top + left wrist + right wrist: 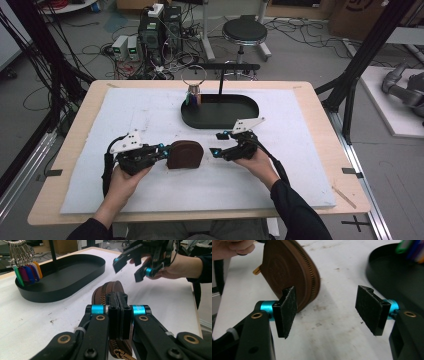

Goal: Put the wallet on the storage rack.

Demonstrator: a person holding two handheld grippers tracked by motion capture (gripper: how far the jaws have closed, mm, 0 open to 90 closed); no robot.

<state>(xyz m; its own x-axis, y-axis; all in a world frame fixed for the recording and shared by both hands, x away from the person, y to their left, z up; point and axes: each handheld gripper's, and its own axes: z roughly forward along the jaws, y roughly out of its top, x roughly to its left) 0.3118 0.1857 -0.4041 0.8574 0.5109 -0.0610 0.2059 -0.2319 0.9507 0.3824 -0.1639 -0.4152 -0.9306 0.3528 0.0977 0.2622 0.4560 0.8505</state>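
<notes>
White foam mat (pixel 150 195) covers most of a pale wooden table (pixel 47 210), with bare wood showing as a strip round the edges, and the mat's a bit scuffed and speckled close up. Nearest the person, the front stretch of mat is bare, so plenty of room there.

Left gripper (pixel 161 148) is clamped tight on the zipper edge of a brown leather pouch (pixel 185 154), jaws pressed together with the pouch's rim pinched between them. Pouch is rounded, half-moon-ish, standing up on the mat around the middle, brass-coloured zip running along its curve and a little gold pull tab down by the gripper in the left gripper view. Right gripper (pixel 219 143) sits just to the right of the pouch, jaws apart with nothing in between, not touching it.

Just behind the grippers there's a black oval tray (pixel 250 112) with a post coming up out of it, and a bunch of coloured key tags (pixel 192 97) on a ring hangs at its left end. Beyond the table: grey floor, cable mess, some boxes of electronics, a round black stool (pixel 244 31).
</notes>
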